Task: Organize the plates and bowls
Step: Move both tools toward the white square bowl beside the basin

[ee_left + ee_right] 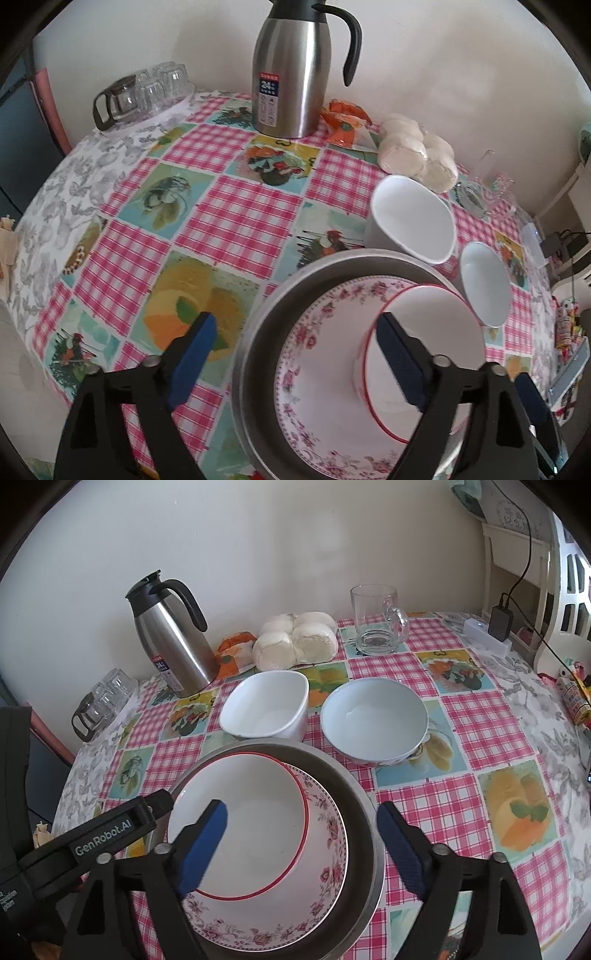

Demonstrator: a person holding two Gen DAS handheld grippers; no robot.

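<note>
Now, stack: red-rimmed bowl [243, 823] sits in the floral plate [325, 882], which lies in the metal pan [364, 812], near the table's [480, 797] front edge.
Loose bowls: squarish white bowl [267, 707] and round white bowl [373, 720] stand side by side just behind the pan, apart from it.
Left gripper [299, 354]: jaws spread wide, nothing pinched; one finger hangs over the red-rimmed bowl, the other over the cloth left of the pan.
Right gripper [303, 842]: likewise spread and empty, straddling the pan's right rim.
Facing: all bowls mouth-up; the red-rimmed bowl sits off-centre in the plate, toward its left side in the right wrist view. Round pieces have no long axis; the squarish bowl's longer side runs roughly left-right.
Risk, collision: both grippers crowd one stack and could knock each other.
Risk, nesting: the squarish bowl may rock or jam inside a round one.
Risk, reach: the thermos [173, 642] and glass mug [376, 620] stand further back, likely clear.
</note>
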